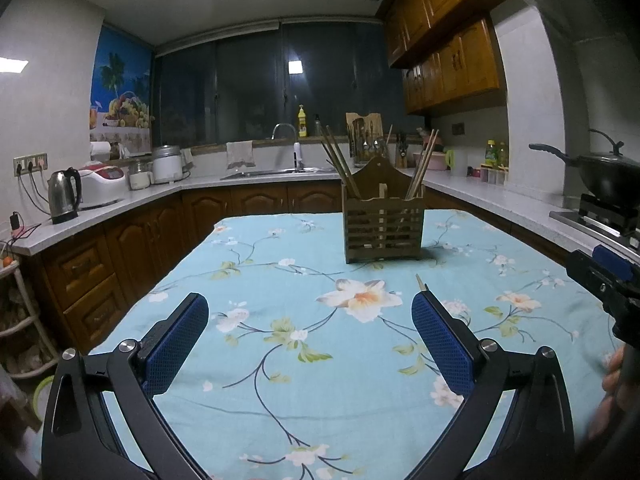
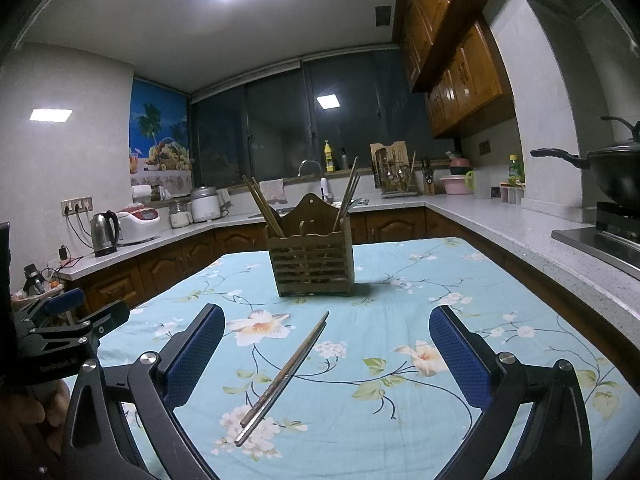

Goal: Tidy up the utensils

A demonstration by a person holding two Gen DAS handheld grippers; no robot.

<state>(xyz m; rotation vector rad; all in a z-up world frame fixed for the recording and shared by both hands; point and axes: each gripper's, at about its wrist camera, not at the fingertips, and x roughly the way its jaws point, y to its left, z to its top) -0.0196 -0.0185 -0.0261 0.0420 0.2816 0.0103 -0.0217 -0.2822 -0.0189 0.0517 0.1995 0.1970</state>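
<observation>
A slatted wooden utensil holder (image 1: 382,226) (image 2: 312,266) stands upright on the flowered blue tablecloth (image 1: 280,280), toward its far end. Chopsticks lean out of its left compartment (image 1: 338,164) and its right compartment (image 1: 423,160). A loose pair of chopsticks (image 2: 286,376) lies flat on the cloth between the fingers of my right gripper (image 2: 327,311), which is open and touches nothing. My left gripper (image 1: 309,300) is open and empty above the cloth. A chopstick tip (image 1: 420,281) pokes out beyond its right finger (image 1: 440,340). Each gripper shows at the edge of the other's view.
A grey counter (image 1: 120,216) wraps around the table, with a kettle (image 1: 64,196), a rice cooker (image 1: 102,186) and a sink (image 1: 280,170). At the right, a black wok (image 2: 612,172) sits on the stove. A person's hand (image 1: 612,376) shows at the right edge.
</observation>
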